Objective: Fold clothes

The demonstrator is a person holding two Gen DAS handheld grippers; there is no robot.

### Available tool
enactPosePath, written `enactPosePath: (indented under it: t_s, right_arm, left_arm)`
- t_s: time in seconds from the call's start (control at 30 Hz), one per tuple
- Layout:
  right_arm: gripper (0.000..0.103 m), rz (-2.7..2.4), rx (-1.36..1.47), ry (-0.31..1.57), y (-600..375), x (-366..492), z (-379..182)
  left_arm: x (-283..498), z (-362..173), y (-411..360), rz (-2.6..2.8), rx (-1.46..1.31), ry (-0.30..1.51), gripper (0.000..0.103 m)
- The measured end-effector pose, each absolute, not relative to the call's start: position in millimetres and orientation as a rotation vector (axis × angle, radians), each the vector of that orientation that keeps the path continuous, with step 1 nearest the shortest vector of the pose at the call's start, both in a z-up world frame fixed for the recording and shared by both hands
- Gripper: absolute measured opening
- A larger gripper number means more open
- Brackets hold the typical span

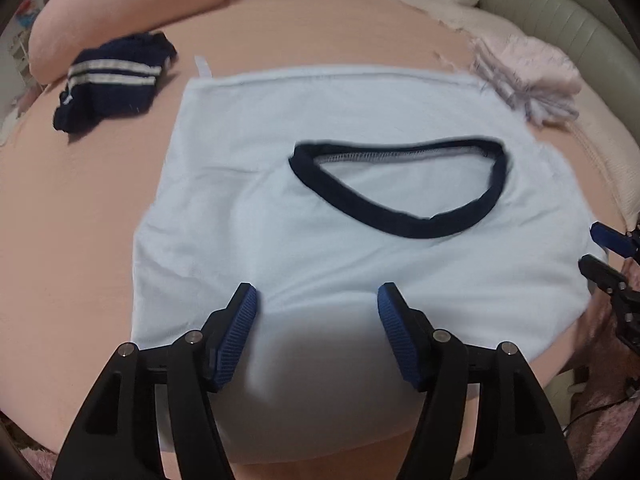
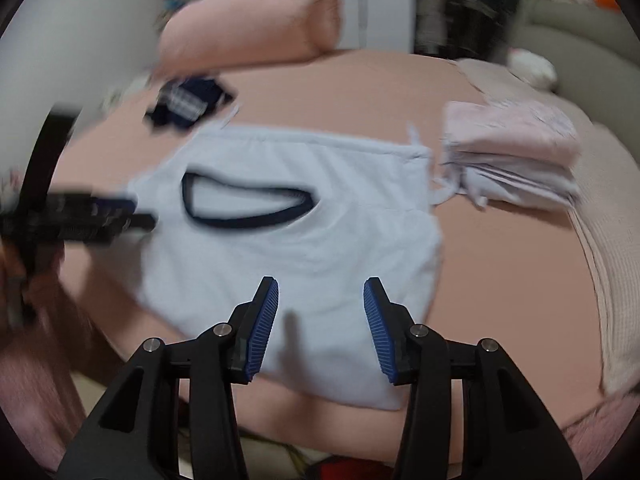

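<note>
Left wrist view: left gripper released over folded white shirt; right gripper released, above shirt's near edge.

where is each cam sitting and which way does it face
Left wrist: on the left gripper, looking across the light blue shirt spread on the bed; own fingers open, right gripper at the edge.
Right wrist: on the right gripper, facing the same shirt; own fingers open, left gripper blurred at left.
Shared: shirt, navy garment, folded pink stack, pink bolster.
</note>
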State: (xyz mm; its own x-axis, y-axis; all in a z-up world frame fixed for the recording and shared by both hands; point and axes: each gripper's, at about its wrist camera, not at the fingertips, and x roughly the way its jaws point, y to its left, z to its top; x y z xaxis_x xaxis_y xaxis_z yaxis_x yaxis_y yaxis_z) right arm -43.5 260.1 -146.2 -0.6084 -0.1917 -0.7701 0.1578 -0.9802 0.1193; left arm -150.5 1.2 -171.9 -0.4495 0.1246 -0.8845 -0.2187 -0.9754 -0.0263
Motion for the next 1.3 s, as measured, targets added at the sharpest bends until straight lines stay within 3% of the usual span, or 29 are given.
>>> enactPosePath:
  t_s: [0.33,0.6,0.87,0.93,0.97,1.03,1.07,1.1,1.13,1.17,1.2,1.3]
  right_arm:
    - [0.047,-2.605,1.381,-0.265,275.7,-75.0,-148.3]
    - [0.051,-2.602,1.545,-0.219,305.3,-186.6,-136.4]
    - [0.052,-2.583,1.705,-0.152,298.5,-278.5,-177.5]
    - [0.056,-2.534,1.729,-0.213,298.5,-292.8,-188.4]
    - [0.062,-2.517,1.732,-0.245,298.7,-299.1,-193.0]
    - [0.07,-2.525,1.702,-0.239,294.3,-308.3,-195.2]
    - [0.071,-2.53,1.686,-0.235,291.9,-312.7,-196.0]
    - [0.063,-2.535,1.67,-0.23,289.6,-317.2,-196.9]
    - [0.049,-2.53,1.649,-0.218,286.2,-319.6,-196.4]
    - [0.021,-2.502,1.636,-0.216,282.7,-321.4,-195.8]
    - [0.013,-2.477,1.611,-0.228,279.7,-319.6,-192.4]
    - [0.009,-2.459,1.506,-0.195,271.7,-305.2,-175.2]
  left_arm:
    - [-161.6,-133.9,-40.8,2.649,-1.401,-0.148,0.069]
    - [-251.4,-132.8,-94.7,2.557,-1.506,-0.332,0.069]
    - [-347.2,-176.6,-103.8,2.546,-1.656,-0.328,0.069]
    - [-358.1,-180.2,-99.1,2.563,-1.638,-0.296,0.069]
    - [-362.6,-180.2,-95.2,2.56,-1.624,-0.291,0.069]
    - [-369.6,-180.2,-86.0,2.534,-1.597,-0.285,0.057]
    - [-371.4,-180.4,-79.5,2.519,-1.604,-0.258,0.039]
    - [-373.2,-180.6,-73.0,2.503,-1.611,-0.231,0.023]
    - [-374.8,-180.7,-66.5,2.488,-1.617,-0.204,0.017]
    - [-372.4,-177.4,-61.4,2.492,-1.608,-0.172,0.013]
    - [-369.9,-174.1,-56.5,2.495,-1.599,-0.141,0.011]
    - [-348.1,-146.8,-55.2,2.522,-1.494,-0.138,0.01]
